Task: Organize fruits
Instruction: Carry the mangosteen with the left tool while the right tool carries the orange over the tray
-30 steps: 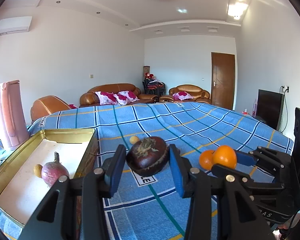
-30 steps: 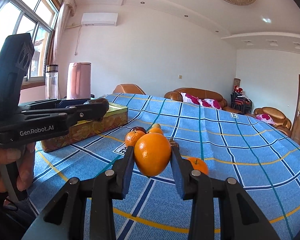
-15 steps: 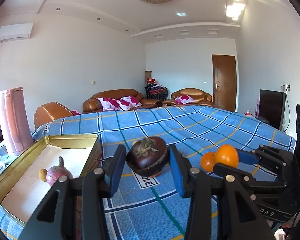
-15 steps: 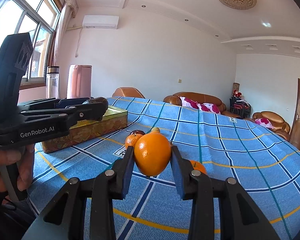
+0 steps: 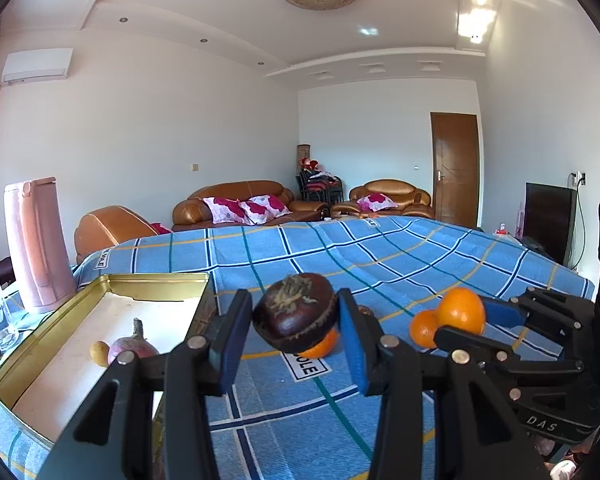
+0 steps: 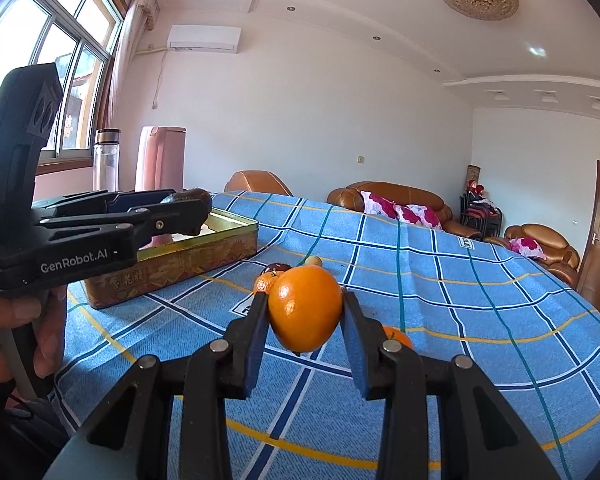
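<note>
My left gripper (image 5: 296,320) is shut on a dark purple mangosteen (image 5: 296,316) and holds it above the blue checked cloth, just right of the gold tin tray (image 5: 156,284). The tray holds a pink-red fruit with a stem (image 5: 134,346) and a small yellow fruit (image 5: 99,352). My right gripper (image 6: 305,312) is shut on a large orange (image 6: 305,308), held above the cloth; it shows in the left wrist view (image 5: 462,310) too. Loose oranges lie on the cloth (image 5: 422,328) (image 5: 320,346) (image 6: 398,336), with a dark fruit (image 6: 276,268) and a small yellow one (image 6: 313,261) farther back.
A pink kettle (image 5: 36,244) and a clear bottle (image 6: 107,160) stand beyond the tray at the table's left edge. The cloth-covered table (image 6: 460,300) stretches ahead. Sofas (image 5: 236,204) and a door (image 5: 454,168) are behind.
My left gripper with the mangosteen has risen and tilted up a little, near the tray's right rim. The right gripper with the orange has lifted slightly.
</note>
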`<state>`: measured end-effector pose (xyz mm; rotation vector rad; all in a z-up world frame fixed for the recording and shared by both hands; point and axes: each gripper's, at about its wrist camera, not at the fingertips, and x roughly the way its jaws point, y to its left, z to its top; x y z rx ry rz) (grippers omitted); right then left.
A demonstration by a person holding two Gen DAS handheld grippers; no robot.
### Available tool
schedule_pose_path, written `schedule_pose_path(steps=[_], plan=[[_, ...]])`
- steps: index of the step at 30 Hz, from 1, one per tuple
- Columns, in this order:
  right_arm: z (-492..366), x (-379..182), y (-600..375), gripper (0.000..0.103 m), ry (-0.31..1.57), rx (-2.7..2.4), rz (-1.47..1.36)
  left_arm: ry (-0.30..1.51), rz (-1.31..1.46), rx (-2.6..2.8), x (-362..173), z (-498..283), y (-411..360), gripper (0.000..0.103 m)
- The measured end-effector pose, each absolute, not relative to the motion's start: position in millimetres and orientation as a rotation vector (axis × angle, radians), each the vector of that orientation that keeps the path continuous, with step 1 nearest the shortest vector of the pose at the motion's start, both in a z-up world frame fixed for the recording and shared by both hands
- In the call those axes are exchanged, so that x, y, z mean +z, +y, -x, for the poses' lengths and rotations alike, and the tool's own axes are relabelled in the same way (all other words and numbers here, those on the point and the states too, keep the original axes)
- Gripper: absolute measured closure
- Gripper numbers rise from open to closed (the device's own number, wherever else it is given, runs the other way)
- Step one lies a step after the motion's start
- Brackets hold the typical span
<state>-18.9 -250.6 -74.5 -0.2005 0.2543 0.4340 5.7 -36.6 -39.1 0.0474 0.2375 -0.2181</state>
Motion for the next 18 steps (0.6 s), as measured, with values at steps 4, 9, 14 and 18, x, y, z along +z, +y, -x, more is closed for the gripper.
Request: schedule_pose_path(steps=[4,9,14,18], plan=[[21.3,-69.0,-244.6,0.065,0.242,0.445,0.210,0.232,-0.046,-0.213,-37.0,-4.6,-33.8,0.058],[19.7,-63.3,-239.6,0.065,0.241,0.453,0.209,0.220,-0.053,-0.199,-33.3,-1.7,-30.5,0.058],[18.0,-53.2,-233.3,0.065,0.231,0.471,0.212,0.212,-0.058,-0.172,-28.9,0.4,-25.1,0.058],[15.4,-46.3,-224.1,0.065,0.228,0.491,0.215,0.217,-0.063,-0.140,-26.1,0.5,-18.1,0.058]])
